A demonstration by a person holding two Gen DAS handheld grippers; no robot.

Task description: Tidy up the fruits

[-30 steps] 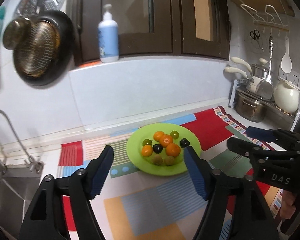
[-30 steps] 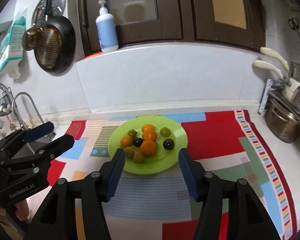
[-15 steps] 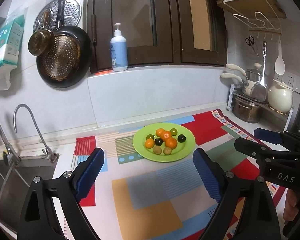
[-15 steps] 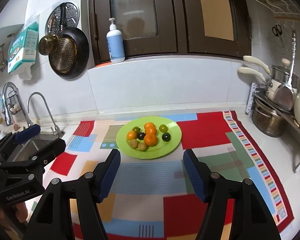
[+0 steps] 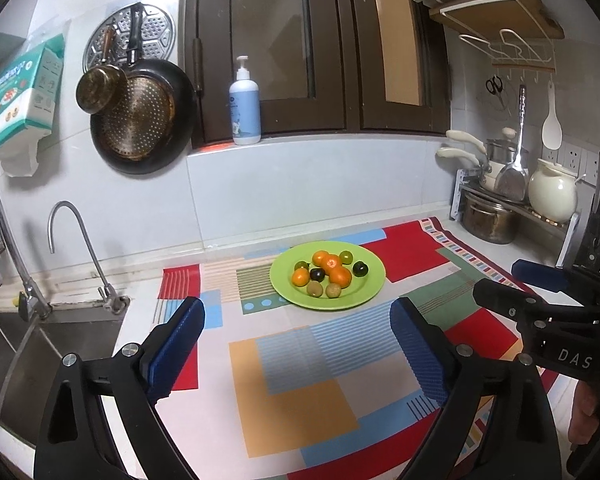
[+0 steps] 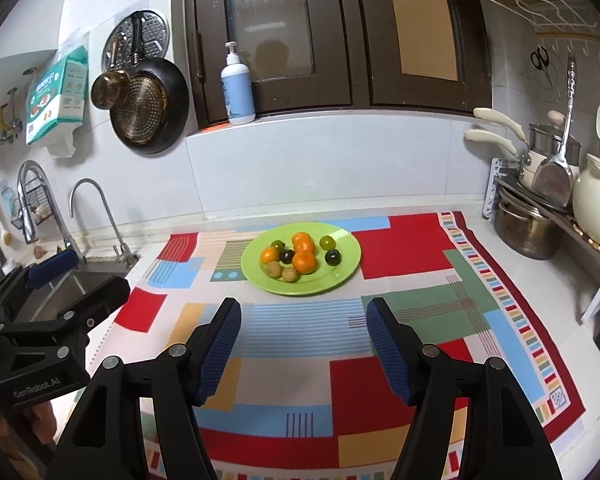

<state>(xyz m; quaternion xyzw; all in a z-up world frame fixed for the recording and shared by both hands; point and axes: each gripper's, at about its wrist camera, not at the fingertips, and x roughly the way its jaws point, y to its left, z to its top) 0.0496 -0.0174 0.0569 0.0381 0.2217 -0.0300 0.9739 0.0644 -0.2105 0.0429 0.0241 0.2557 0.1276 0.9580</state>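
Hanging upper left, a dark pan [image 5: 142, 116] by a boxed packet [image 5: 18, 94]; centre top, a pump bottle [image 5: 244, 106] on the ledge; far right, pots [image 5: 490, 216] and a cream jar [image 5: 553, 196]; lower left, a tap [image 5: 82, 252] over the sink [image 5: 60, 344].

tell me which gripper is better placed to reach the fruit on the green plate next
Right, slightly. The green plate sits almost straight ahead of the right gripper, while it lies off to the right of the left gripper. Both are open, empty and well short of the fruit.

White tiled wall [image 5: 300, 184] beneath dark wooden window frames [image 5: 348, 60].
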